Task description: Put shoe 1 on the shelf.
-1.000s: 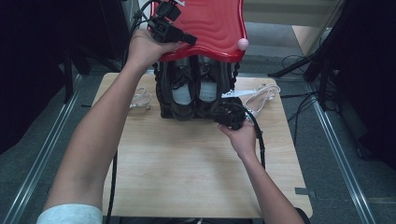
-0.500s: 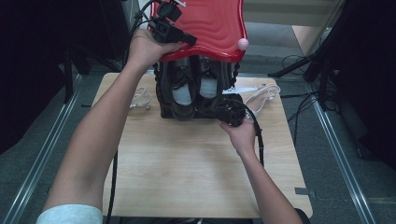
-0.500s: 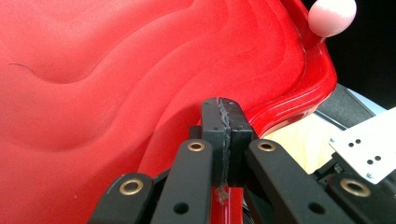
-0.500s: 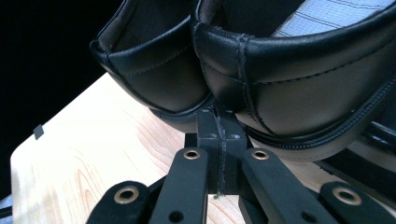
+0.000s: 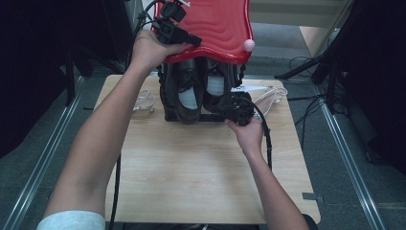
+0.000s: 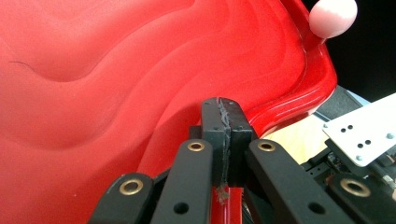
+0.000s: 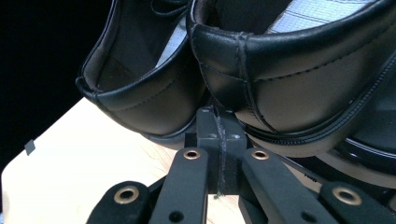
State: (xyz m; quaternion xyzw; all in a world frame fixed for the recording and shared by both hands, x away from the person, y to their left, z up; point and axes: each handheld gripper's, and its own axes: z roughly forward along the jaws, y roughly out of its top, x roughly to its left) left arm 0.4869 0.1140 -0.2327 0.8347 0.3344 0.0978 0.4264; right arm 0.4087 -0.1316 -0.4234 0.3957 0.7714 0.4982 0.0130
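Observation:
A red wavy lid (image 5: 215, 28) with a pink knob (image 5: 249, 45) is tipped up over a black holder (image 5: 167, 103) on the wooden table (image 5: 191, 167). My left gripper (image 5: 194, 40) is shut on the lid's left edge; in the left gripper view the pads (image 6: 225, 116) pinch the red lid (image 6: 116, 93). Two black leather shoes (image 5: 186, 96) (image 5: 215, 86) stand heels toward me under the lid. My right gripper (image 5: 234, 108) sits low at the holder's front right. Its shut jaws (image 7: 218, 126) point just under the heels of the shoes (image 7: 140, 102) (image 7: 299, 93), with nothing between them.
A clear plastic item (image 5: 143, 103) lies on the table left of the holder. A white looped object (image 5: 270, 96) lies to its right. Cables trail off both grippers. Bare wood runs from the holder to the near edge, and floor rails flank the table.
The right gripper has edged slightly forward against the holder's front, and the right shoe sits a little deeper. The left gripper keeps the lid raised in the same place.

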